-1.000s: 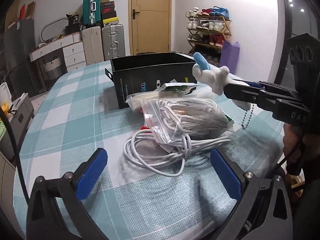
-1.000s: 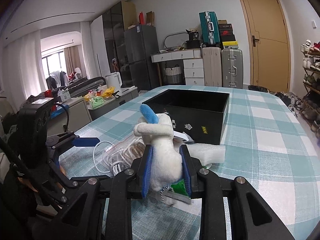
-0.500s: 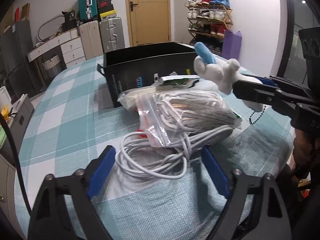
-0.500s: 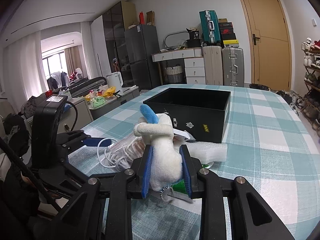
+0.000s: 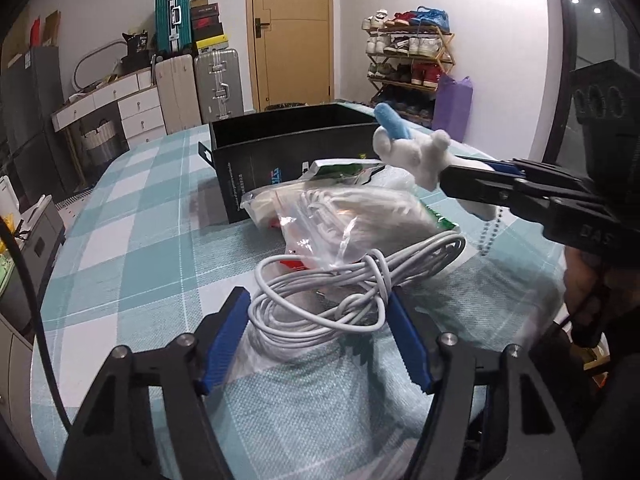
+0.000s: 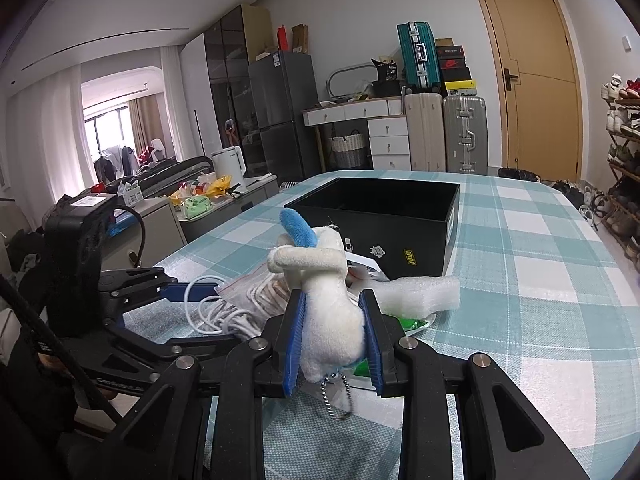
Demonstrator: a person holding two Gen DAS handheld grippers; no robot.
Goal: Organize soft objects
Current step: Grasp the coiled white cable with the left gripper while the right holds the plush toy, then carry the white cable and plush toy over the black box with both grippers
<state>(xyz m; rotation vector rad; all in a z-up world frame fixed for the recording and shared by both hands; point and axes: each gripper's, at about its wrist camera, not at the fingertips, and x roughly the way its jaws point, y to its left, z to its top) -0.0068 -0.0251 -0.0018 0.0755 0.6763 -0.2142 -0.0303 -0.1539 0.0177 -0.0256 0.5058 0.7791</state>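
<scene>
The far end of the white cable [image 5: 340, 292] is hidden inside a clear, crinkled zip bag [image 5: 340, 216], and what else lies in the bag cannot be made out through the glare. A green-and-white packet [image 5: 344, 168] is largely covered by the bag; only its edges are seen. The bases of both grippers are cut off by the lower frame edges.

The left gripper [image 5: 318, 320] has just been closing. The loose cable coil is bracketed by its blue ribbed pads [image 5: 226, 344]; firm contact on both sides cannot be confirmed, and the jaws are taken as still parted.

The right gripper [image 6: 332, 340] is pressed together on the body of a small plush toy [image 6: 328, 304], held above the table. The toy is of white fuzzy fabric with a blue felt-like tip, and a metal bead chain [image 6: 336, 396] hangs below it.

A block of white foam [image 6: 420, 292] lies just in front of an open black box [image 6: 400, 236] with rigid straight walls. Everything rests on a table [image 6: 520, 280] covered by a teal-and-white checked woven cloth.
</scene>
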